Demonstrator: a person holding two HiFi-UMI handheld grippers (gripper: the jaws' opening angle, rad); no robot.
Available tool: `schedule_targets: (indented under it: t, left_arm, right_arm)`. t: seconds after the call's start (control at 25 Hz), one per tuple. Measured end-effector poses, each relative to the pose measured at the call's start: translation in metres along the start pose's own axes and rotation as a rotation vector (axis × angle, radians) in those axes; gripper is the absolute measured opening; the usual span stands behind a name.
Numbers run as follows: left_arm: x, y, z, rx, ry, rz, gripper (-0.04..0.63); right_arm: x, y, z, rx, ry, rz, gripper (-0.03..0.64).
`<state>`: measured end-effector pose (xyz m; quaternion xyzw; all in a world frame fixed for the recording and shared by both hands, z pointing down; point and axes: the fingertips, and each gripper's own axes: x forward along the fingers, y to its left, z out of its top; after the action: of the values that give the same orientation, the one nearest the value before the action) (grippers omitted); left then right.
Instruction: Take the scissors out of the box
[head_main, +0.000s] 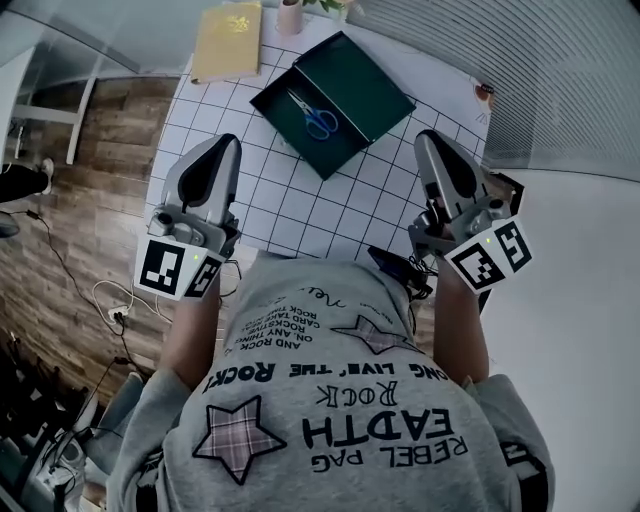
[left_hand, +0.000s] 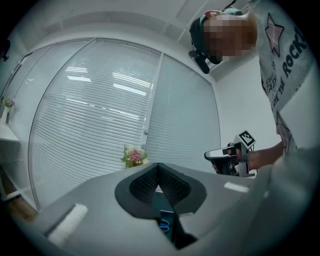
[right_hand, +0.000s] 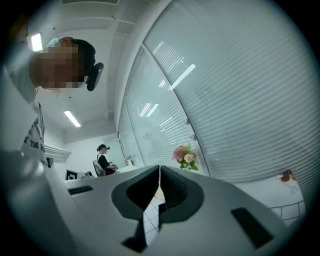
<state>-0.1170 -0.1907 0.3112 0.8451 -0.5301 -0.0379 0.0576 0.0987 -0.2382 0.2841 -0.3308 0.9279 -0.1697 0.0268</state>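
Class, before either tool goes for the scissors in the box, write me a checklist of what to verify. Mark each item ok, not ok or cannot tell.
1. The box is open, with its inside exposed: ok.
2. The scissors lie flat in the box with nothing on top: ok.
3. The way from both tools to the box is free of other things: ok.
4. Jaws open, ready to grasp: not ok. The left tool and right tool are both shut and empty.
5. A tool is over the box: not ok. Both hang short of it, near the front edge of the table.
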Motion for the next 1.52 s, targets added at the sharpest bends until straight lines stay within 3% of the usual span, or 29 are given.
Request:
schedule_targets:
  t: [0.76,1.52]
  left_arm:
    - [0.012,0.016,-0.038,-0.038,0.051,0.089,0.009]
    - [0.012,0.024,-0.051,-0.070,0.043,0.084,0.009]
  right_arm:
    - [0.074,-0.039,-0.108,0.033,0.267,0.049,0.015]
    - [0.138,-0.045,-0.241,-0.318,0.802,-0.049,0.017]
